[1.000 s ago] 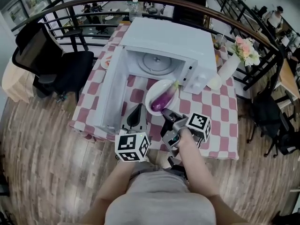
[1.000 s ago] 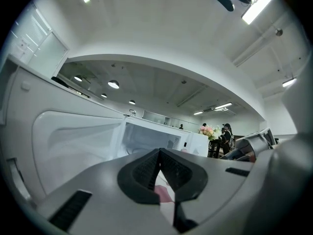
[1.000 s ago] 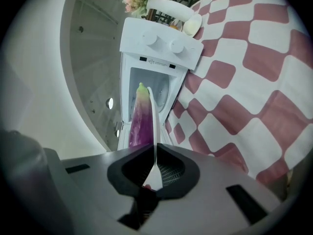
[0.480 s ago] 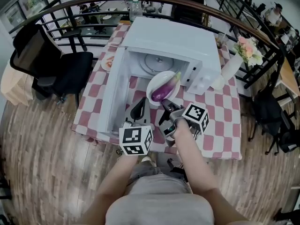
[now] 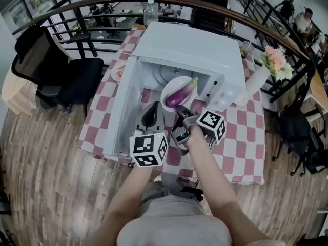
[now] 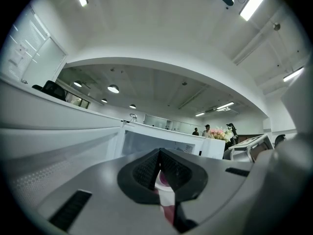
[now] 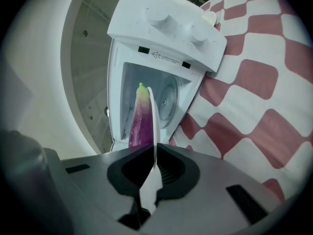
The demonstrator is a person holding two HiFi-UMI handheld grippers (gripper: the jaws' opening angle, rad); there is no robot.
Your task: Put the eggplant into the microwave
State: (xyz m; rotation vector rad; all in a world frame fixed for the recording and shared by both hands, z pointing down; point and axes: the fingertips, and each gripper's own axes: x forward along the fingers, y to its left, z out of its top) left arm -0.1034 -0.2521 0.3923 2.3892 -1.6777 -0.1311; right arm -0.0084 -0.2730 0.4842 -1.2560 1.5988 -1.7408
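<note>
Left gripper (image 5: 151, 111): jaws closed, pad against pad, low over the surface (image 5: 241, 137), which carries a red-and-white checked cloth, to the right of the swung-open door (image 5: 122, 106).

Right gripper (image 7: 155, 151): jaws clenched on the near rim of a white plate (image 5: 171, 86), which shows edge-on between the pads.

Eggplant (image 5: 179, 95): lies on that plate, raised clear of the checked cloth, at the mouth of the white microwave (image 5: 195, 45). Its long axis runs away from the right jaws. The green stem end points toward the cavity and the blunt purple end is nearest the jaws.

Writing: a strip label (image 7: 166, 58) with a warning triangle sits above the cavity, its print too small to read.

Beyond: a white vase (image 5: 255, 78) of flowers stands just beside the microwave.
</note>
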